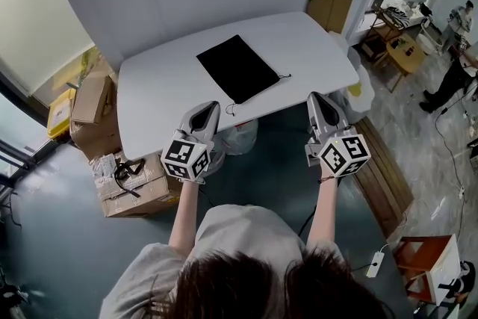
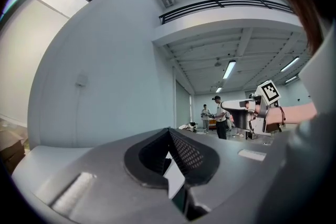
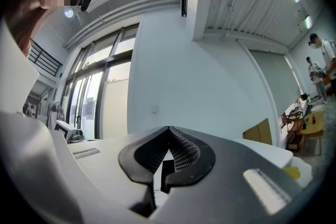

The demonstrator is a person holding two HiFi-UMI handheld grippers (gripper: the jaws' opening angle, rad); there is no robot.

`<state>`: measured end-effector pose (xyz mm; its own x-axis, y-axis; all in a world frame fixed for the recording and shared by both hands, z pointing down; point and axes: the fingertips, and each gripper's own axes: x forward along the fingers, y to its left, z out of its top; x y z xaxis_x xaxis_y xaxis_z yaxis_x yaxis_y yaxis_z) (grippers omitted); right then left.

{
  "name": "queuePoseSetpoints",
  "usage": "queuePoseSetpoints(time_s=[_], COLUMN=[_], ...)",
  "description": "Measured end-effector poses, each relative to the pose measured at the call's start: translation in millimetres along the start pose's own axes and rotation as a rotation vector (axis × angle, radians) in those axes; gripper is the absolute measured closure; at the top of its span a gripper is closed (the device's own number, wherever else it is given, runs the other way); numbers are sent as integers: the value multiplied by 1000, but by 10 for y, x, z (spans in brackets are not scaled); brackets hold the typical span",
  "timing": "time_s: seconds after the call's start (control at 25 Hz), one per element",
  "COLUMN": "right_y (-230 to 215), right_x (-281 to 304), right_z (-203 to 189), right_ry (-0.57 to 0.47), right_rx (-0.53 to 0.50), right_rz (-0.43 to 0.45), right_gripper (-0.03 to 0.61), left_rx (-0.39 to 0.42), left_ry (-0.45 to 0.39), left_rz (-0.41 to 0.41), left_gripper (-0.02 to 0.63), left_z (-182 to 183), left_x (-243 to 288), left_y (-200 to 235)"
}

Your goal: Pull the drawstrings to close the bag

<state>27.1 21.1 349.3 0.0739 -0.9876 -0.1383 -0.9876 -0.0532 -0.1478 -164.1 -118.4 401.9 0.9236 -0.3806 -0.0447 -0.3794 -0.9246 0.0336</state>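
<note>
A flat black drawstring bag (image 1: 239, 68) lies on the white table (image 1: 164, 93), its mouth toward the near right edge. One thin drawstring end (image 1: 284, 76) sticks out at the bag's right corner, another (image 1: 231, 110) at its near corner. My left gripper (image 1: 212, 107) hovers at the table's near edge, just left of the near string, shut and empty. My right gripper (image 1: 315, 96) hangs off the table's near right side, also shut and empty. Shut jaws show in the left gripper view (image 2: 169, 132) and the right gripper view (image 3: 168, 129); the bag is in neither.
Cardboard boxes (image 1: 123, 179) are stacked on the floor to the left of the table. A white sack (image 1: 239, 137) sits under the near edge. A wooden pallet (image 1: 388, 175) lies on the floor to the right. People stand far right by a small table (image 1: 407, 52).
</note>
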Motion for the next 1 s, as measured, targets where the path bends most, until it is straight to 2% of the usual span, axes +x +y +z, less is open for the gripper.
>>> queuePoseSetpoints(time_s=[0.28,0.6,1.0], right_y=[-79,-396,-893], right_x=[183,319,909], right_z=[-101,-63,-150], right_ry=[25,26,78], right_rx=[9,32,66], right_rz=[-3,-11,107], right_gripper=[565,565,565], left_rx=[-26,-23,-19], left_ry=[13,29,47], left_rz=[4,31,167], left_gripper=[621,621,621], left_z=[-116,-149,-183], left_x=[140,332,769], left_y=[101,101,251])
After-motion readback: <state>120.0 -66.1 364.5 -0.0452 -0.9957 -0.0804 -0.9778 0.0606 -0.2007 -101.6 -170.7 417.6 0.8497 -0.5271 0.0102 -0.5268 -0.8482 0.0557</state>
